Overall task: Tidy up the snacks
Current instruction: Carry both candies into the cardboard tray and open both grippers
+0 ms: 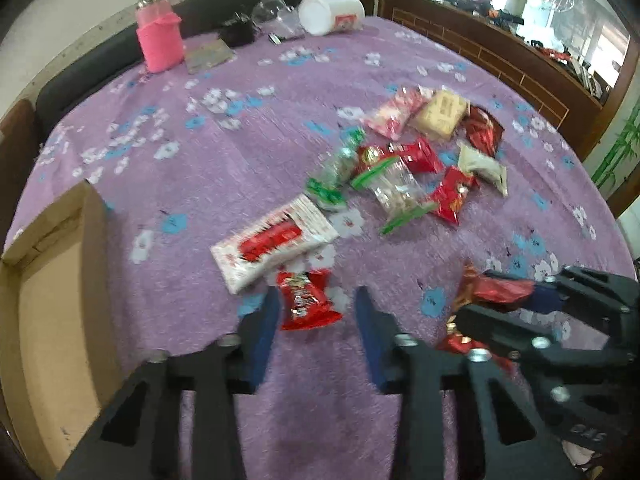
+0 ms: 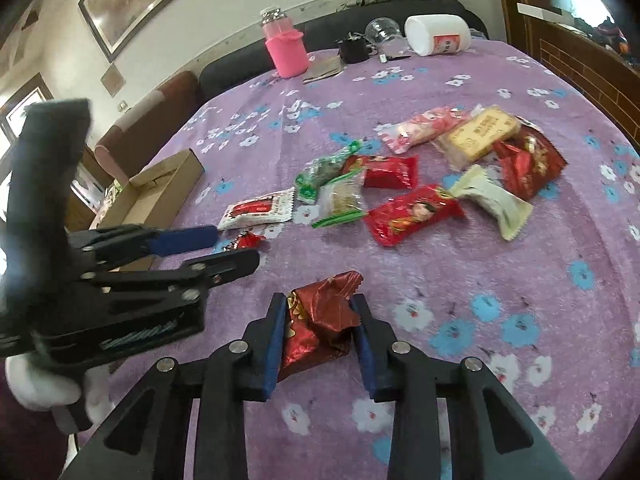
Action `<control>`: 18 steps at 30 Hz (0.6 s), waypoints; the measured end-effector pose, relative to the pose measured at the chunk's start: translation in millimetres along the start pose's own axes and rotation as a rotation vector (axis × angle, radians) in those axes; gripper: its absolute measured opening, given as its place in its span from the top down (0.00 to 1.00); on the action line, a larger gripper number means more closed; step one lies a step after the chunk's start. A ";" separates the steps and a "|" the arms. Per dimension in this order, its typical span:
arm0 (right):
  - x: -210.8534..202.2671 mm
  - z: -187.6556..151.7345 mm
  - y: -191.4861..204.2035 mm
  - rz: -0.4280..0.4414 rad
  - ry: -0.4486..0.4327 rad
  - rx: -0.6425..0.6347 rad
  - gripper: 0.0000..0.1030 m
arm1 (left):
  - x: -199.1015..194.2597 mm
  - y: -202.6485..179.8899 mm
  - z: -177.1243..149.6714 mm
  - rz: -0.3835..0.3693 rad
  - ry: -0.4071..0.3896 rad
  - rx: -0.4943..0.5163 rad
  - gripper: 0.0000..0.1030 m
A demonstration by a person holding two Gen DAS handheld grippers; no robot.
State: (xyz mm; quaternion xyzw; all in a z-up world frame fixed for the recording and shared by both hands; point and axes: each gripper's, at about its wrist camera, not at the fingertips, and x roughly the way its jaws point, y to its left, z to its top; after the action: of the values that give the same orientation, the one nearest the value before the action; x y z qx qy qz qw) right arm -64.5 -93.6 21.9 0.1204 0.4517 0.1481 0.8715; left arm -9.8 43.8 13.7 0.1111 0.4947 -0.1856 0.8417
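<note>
A crumpled dark red snack packet (image 2: 320, 316) is clamped between the blue pads of the right gripper (image 2: 320, 330), above the purple floral tablecloth (image 2: 500, 276). A small red packet (image 1: 306, 300) is framed by the spread-apart fingers of the left gripper (image 1: 316, 320), untouched. The cardboard box (image 1: 48, 300) is located left of that packet; the remaining snacks (image 1: 400, 160) are scattered beyond it.

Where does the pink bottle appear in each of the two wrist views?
Left wrist view: pink bottle stands at upper left, at the table's far edge.
Right wrist view: the pink bottle stands at top centre, left of the middle.
Shared landmark: the white tub lying on its side, to the bottle's right.
</note>
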 end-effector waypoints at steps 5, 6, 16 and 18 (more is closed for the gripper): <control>-11.0 -7.1 -11.0 0.029 -0.004 0.036 0.67 | -1.9 -4.4 -6.2 0.025 -0.028 -0.018 0.85; -13.9 -8.3 -11.7 0.031 -0.009 0.037 0.67 | -6.5 -2.8 -8.3 0.012 -0.041 -0.035 0.85; -45.1 -3.2 26.7 0.121 -0.052 -0.017 0.67 | -120.2 58.4 -67.5 -0.063 -0.265 -0.336 0.85; -45.2 1.4 50.0 0.158 -0.053 -0.059 0.67 | -134.7 81.8 -86.2 -0.023 -0.284 -0.406 0.85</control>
State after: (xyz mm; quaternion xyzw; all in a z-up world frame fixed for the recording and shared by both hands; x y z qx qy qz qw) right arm -95.6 -64.0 73.9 0.1336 0.4131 0.2263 0.8719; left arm -103.0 177.2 89.8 -0.0930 0.3996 -0.1057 0.9058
